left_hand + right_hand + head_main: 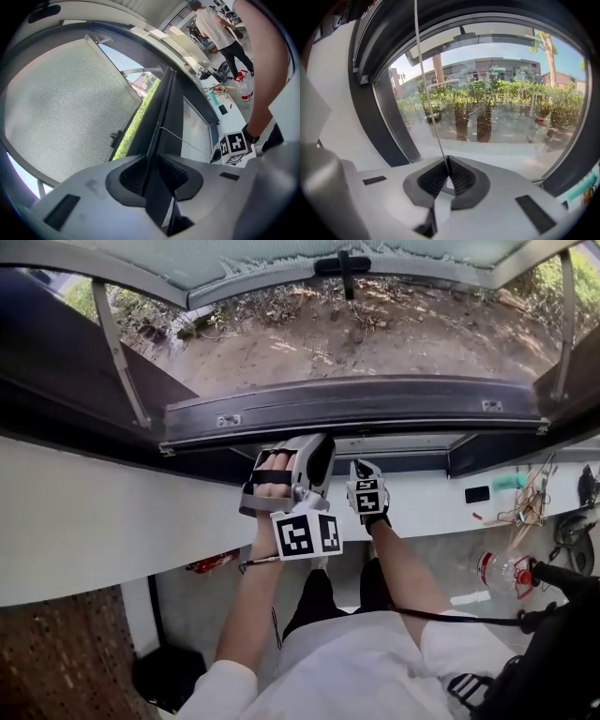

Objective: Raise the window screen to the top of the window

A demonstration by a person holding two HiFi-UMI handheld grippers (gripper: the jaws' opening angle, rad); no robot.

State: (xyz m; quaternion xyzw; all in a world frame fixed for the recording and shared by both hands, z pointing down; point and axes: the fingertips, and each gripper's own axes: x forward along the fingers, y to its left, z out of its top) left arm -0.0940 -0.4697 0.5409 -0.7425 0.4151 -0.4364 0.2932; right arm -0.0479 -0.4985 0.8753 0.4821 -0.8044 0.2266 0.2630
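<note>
Head view: window screen (281,254) sits high, along the window's top edge, with open ground showing below it. Left gripper view: left tongs (157,173) clamped on the dark window frame (161,126). Right gripper view: right tongs (448,176) pinched together on the thin cord (426,93). Risk: the cord probably slips through the pads under a hard pull, and the screen drops back.
</note>
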